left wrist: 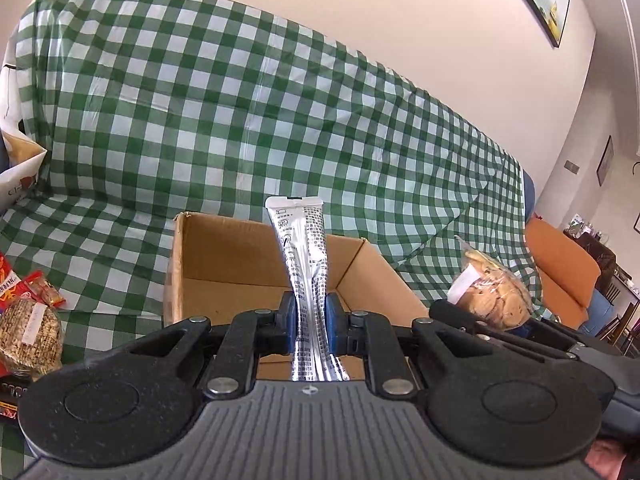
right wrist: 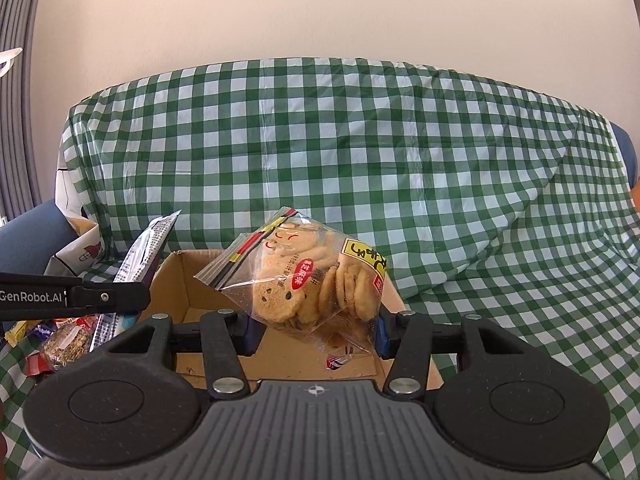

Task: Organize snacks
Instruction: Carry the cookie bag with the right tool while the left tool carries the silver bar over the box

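Note:
My left gripper (left wrist: 311, 320) is shut on a silver foil snack packet (left wrist: 301, 248) that stands upright above the open cardboard box (left wrist: 208, 264). My right gripper (right wrist: 316, 330) is shut on a clear bag of cookies (right wrist: 312, 280) and holds it over the same box (right wrist: 176, 280). The cookie bag also shows at the right in the left wrist view (left wrist: 492, 288). The silver packet (right wrist: 144, 252) and the left gripper's finger (right wrist: 80, 296) show at the left in the right wrist view.
The box sits on a sofa covered with a green checked cloth (left wrist: 240, 120). More snack packets lie to the left of the box (left wrist: 28, 320), (right wrist: 64, 340). A white paper bag (right wrist: 76, 240) stands at the sofa's left end. An orange cushion (left wrist: 560, 272) is at far right.

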The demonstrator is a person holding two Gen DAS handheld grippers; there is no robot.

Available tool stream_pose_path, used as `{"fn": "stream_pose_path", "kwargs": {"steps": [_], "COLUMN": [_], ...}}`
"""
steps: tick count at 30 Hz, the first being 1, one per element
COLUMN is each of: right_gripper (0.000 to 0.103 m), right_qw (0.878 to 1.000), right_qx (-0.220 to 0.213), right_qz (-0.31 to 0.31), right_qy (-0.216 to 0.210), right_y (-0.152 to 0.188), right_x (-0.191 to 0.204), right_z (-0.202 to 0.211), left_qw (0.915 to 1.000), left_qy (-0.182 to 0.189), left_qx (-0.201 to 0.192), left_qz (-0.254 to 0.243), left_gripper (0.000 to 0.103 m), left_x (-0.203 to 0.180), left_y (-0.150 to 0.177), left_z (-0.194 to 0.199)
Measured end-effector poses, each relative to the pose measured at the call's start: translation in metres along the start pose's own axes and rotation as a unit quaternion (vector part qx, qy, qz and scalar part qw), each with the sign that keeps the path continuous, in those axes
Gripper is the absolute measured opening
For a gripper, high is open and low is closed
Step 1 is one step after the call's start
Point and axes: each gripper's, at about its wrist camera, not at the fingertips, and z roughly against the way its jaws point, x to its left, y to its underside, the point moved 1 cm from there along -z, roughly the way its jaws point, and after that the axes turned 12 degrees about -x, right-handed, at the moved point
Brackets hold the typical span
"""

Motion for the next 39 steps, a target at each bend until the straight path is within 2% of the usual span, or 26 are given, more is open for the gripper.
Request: {"fn": "stream_pose_path", "kwargs": {"steps": [39], "right_gripper": [0.053], "right_qw": [1.000], "right_qx": [-0.004], "right_qz": [0.026], "right_qy": [-0.003], "right_y": [0.0045], "right_x": [0.0030], "right_z": [0.0005], "left_qw": [0.9997], "left_qy": [0.019], "left_qx": [-0.013], "left_qz": [0.000], "left_gripper": [0.016], "left_x": [-0.0058], "left_y": [0.0019], "left_z": [0.0077]}}
